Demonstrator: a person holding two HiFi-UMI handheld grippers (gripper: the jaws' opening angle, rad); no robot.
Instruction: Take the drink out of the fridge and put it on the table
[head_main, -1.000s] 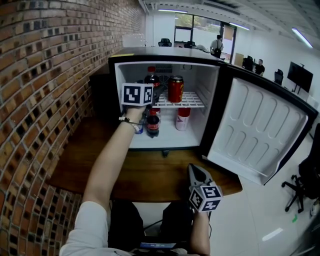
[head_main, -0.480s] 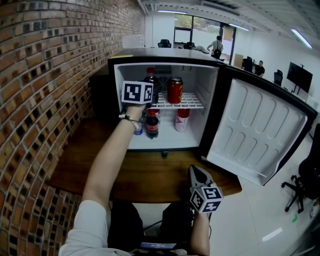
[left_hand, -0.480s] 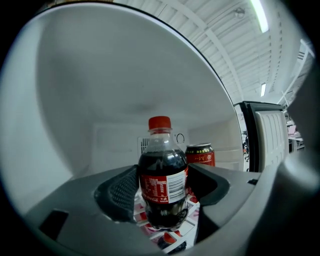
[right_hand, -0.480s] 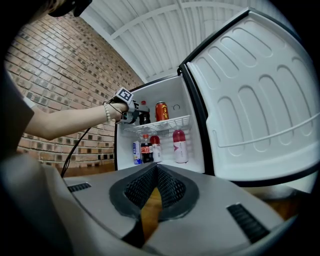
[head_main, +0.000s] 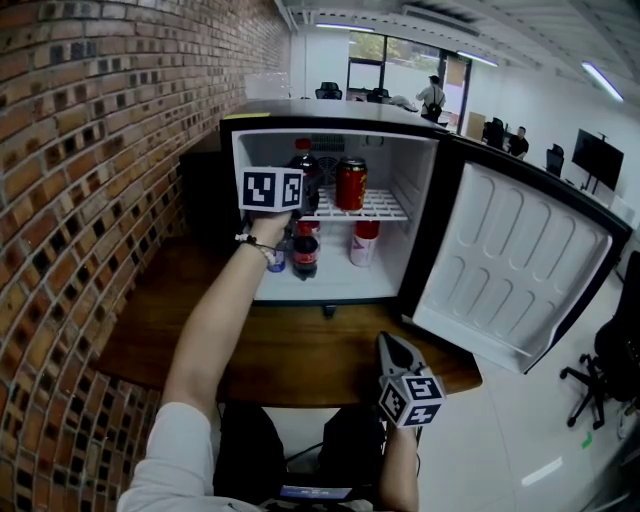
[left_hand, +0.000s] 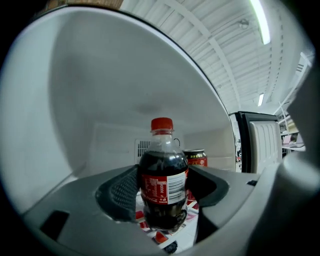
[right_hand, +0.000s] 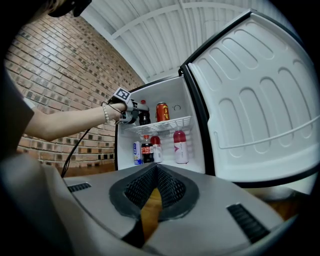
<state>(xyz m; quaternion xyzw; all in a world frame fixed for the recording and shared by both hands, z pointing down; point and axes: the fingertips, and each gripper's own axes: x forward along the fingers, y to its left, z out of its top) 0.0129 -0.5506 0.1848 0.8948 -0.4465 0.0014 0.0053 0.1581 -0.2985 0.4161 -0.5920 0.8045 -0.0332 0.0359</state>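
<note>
Left hand-held gripper (head_main: 306, 192) is closing on the cola bottle (left_hand: 162, 182) on the fridge (head_main: 425, 190) shelf, upper middle of frame. Right hand-held gripper (right_hand: 156, 170) has its jaws together, bottom centre.

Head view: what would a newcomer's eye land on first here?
The open mini fridge beside the brick wall, its door swung wide to the right. Inside, on the upper shelf, the left hand-held gripper is closing its jaws on a cola bottle beside a red can.
</note>
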